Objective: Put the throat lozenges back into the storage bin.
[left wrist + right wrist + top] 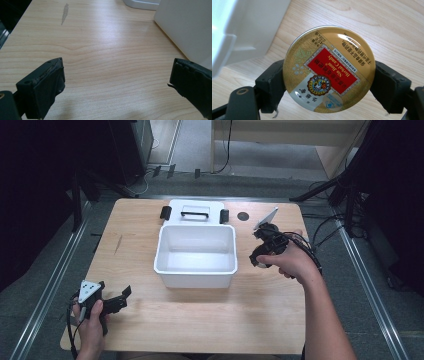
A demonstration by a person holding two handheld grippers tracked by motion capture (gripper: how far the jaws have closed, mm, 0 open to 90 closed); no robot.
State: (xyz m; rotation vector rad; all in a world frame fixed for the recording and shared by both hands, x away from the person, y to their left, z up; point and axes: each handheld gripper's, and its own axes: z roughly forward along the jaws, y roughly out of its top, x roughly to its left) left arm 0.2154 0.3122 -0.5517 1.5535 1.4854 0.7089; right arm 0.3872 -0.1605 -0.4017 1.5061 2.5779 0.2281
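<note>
One item is in hand so far: my right gripper (pixel 329 82) has its fingers (pixel 270 85) clamped on the rim of a round gold candy tin (pixel 329 68), one pad on each side, the lid with its red label facing the camera. In the high view that gripper (pixel 264 251) sits just right of the white tub (pixel 196 270), tin off the table (pixel 200 320), not yet over the rim. So I judge the pickup done and the carry under way; what I take to be left is swinging the tin over the tub, lowering it in and letting go. Tub interior looks bare, nothing in it that I can see. Its white lid (pixel 196 211), with black handle and clips, lies flat behind the tub, touching or nearly touching its far wall; closing it may be a later step, cannot say. My left gripper (pixel 112 301) rests at the near left corner of the table, fingers (pixel 41 92) spread wide with only bare wood between them, holding nothing. A small dark disc (pixel 243 216) lies on the table right of the lid; too small to tell what it is.
</note>
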